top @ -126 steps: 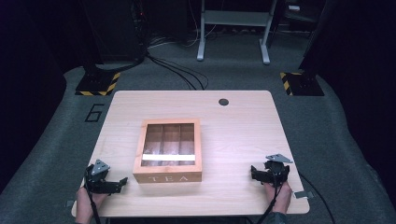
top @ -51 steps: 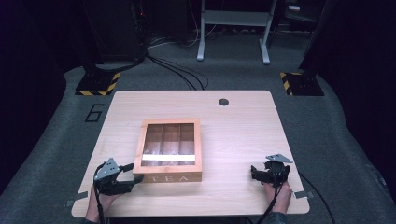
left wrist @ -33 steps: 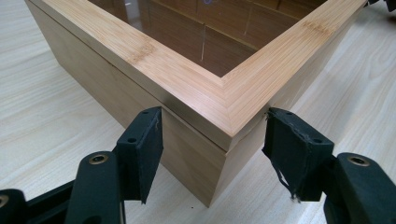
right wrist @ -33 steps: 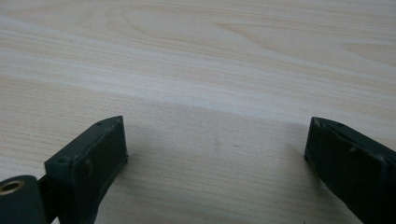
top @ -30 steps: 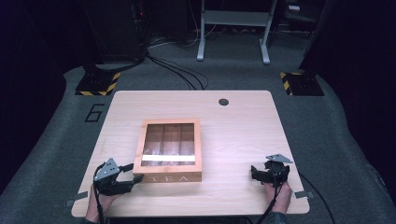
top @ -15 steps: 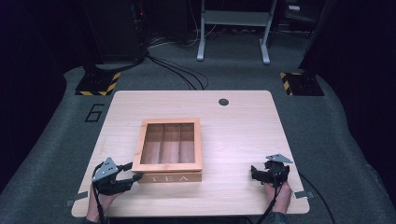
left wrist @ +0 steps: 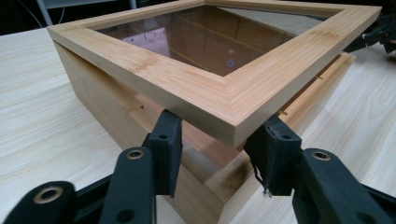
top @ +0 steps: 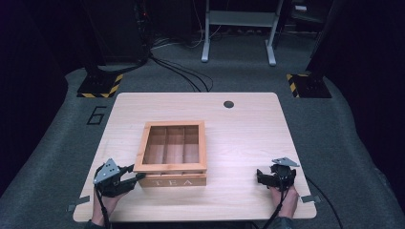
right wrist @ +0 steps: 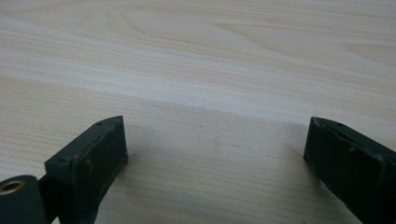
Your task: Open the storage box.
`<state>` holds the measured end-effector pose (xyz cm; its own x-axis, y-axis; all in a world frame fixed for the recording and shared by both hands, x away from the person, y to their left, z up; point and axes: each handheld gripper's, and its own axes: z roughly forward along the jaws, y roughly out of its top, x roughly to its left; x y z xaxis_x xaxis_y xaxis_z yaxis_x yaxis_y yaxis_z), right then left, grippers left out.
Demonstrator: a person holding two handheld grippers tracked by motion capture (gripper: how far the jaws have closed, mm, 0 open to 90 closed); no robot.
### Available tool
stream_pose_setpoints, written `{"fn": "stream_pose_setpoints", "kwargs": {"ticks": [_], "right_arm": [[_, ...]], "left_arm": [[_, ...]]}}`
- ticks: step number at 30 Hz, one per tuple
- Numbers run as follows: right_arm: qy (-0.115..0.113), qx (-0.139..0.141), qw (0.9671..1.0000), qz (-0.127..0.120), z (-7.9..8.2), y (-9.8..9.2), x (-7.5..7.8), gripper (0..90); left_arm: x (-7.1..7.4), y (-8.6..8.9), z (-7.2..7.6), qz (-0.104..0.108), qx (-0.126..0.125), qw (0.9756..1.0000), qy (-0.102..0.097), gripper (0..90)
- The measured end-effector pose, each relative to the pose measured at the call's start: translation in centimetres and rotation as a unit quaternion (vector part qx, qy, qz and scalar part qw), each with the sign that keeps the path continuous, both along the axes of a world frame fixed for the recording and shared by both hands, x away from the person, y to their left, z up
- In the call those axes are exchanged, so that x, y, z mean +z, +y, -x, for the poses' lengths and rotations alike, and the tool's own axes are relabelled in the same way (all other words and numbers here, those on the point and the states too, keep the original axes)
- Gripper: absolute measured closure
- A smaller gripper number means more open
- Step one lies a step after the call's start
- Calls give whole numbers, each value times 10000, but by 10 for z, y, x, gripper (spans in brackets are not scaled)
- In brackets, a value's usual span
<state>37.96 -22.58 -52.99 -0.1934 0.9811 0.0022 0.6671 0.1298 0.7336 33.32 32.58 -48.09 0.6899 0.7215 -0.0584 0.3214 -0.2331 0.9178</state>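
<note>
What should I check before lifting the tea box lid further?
1. Left hand-held gripper at the lid corner, which sits between the jaws as they have just been closing: ok.
2. Pads pressing the lid: cannot tell.
3. Lid raised off the tea box at this corner: ok.
4. Right hand-held gripper open over bare table, away from the box: ok.
5. Hinge state at the far edge: cannot tell.

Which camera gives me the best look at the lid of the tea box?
The left gripper view: the lid is close, its wooden frame and glass pane sharp, its near corner raised off the box between the left tool. The high view shows the lid small, from above. The right gripper view looks at bare table.
</note>
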Motion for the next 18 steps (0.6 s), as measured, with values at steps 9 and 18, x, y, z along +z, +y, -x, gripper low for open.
{"fn": "stream_pose_setpoints", "kwargs": {"ticks": [9, 18], "right_arm": [[0, 0, 10000, 3, 0, 0, 0, 55], [1, 2, 10000, 2, 0, 0, 0, 55]], "left_arm": [[-4, -6, -2, 245, 147, 9995, -106, 690], [0, -9, -5, 289, 162, 9994, -99, 808]]}}
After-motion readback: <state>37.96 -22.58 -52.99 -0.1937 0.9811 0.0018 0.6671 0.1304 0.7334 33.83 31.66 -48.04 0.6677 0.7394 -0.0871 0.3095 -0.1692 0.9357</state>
